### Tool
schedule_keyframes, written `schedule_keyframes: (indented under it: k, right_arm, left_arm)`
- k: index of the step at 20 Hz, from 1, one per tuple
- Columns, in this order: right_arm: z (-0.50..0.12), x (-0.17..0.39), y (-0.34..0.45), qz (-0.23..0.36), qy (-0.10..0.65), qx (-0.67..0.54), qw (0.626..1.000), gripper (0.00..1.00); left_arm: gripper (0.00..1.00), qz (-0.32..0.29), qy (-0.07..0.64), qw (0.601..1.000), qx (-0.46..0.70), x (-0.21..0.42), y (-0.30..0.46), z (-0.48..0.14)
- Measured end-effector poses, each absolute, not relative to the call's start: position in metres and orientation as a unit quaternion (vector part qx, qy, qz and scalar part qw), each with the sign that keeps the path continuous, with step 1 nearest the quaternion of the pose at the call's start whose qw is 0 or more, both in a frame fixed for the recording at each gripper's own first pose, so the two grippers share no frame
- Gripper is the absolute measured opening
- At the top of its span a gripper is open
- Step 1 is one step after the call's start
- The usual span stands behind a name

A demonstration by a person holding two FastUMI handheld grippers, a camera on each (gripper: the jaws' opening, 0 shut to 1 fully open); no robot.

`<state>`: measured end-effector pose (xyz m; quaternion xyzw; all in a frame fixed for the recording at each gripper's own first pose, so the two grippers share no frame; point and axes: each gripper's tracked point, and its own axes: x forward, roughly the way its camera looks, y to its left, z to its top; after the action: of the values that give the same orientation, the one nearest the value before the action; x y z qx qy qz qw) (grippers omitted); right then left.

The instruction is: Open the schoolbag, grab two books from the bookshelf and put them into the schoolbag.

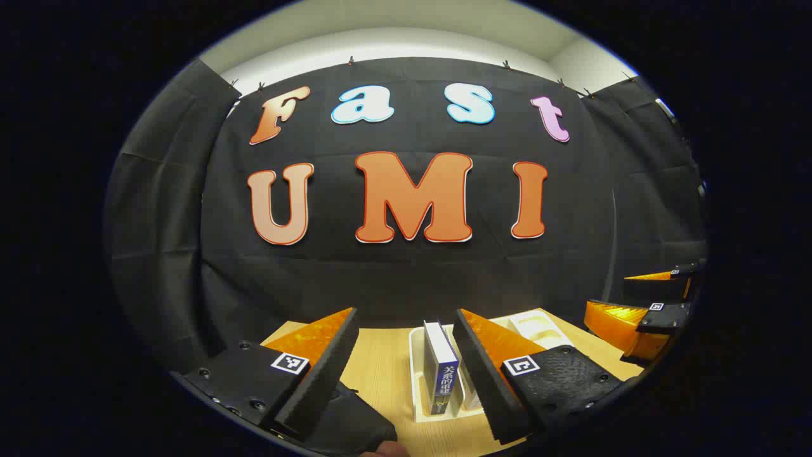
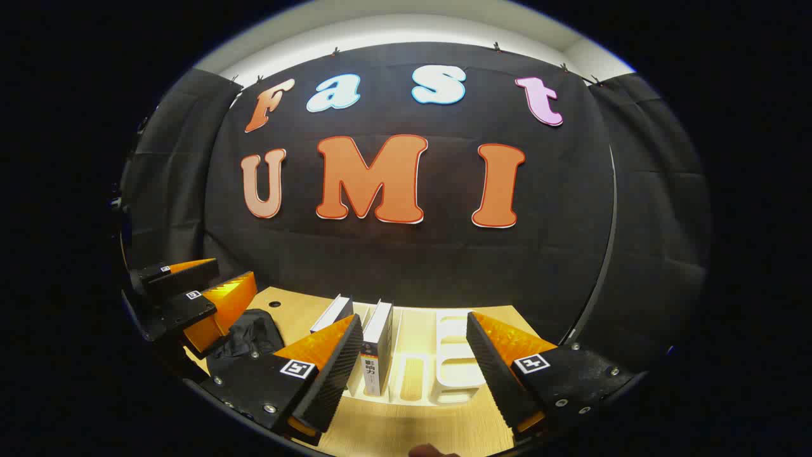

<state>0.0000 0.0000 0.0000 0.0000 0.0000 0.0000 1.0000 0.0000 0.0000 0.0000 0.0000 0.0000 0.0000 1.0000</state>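
Both the left gripper [image 1: 406, 374] and right gripper [image 2: 412, 374] hover spread wide above the table edge [image 2: 406, 438], facing the upright books [image 2: 377, 355] in the white bookshelf [image 2: 453, 381].

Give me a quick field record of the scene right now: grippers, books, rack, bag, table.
left gripper: open, held above the table, aimed at the rack
right gripper: open, held above the table, nothing between its fingers
books: blue-spined book and white-covered book standing upright in the rack
book rack: white, slotted, on the table; right-hand slots without books
schoolbag: dark, lying on the table left of the rack; open or zipped, cannot tell
table: light wood
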Motion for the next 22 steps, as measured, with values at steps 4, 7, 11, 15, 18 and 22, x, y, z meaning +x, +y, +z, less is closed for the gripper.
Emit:
schedule_keyframes:
  k: [4, 7, 11, 15, 18, 22]
  right_arm:
    - [0.004, -0.007, -0.008, -0.010, -0.017, -0.019, 1.000, 0.98]
    - [0.000, -0.010, -0.008, -0.010, -0.016, -0.022, 1.000, 0.97]
    - [-0.002, -0.014, -0.018, -0.023, -0.014, 0.003, 1.000, 0.98]
    - [-0.004, -0.015, -0.021, -0.022, -0.011, 0.001, 1.000, 0.98]
    - [-0.005, -0.016, -0.021, -0.019, -0.010, 0.008, 1.000, 0.98]
    - [-0.006, -0.017, -0.019, -0.015, -0.010, 0.010, 1.000, 0.98]
  left_arm:
    - [0.96, -0.003, 0.003, 1.000, 0.002, 0.000, -0.008, 0.002]
    - [0.95, -0.009, 0.005, 1.000, 0.010, -0.002, -0.019, -0.001]
    - [0.96, -0.012, 0.020, 0.999, 0.028, 0.002, -0.029, -0.007]
    - [0.95, -0.013, 0.009, 0.999, 0.032, -0.001, -0.035, -0.001]
    - [0.95, -0.014, 0.009, 0.999, 0.032, -0.003, -0.038, -0.002]
    - [0.95, -0.009, -0.004, 0.999, 0.034, -0.009, -0.036, 0.005]
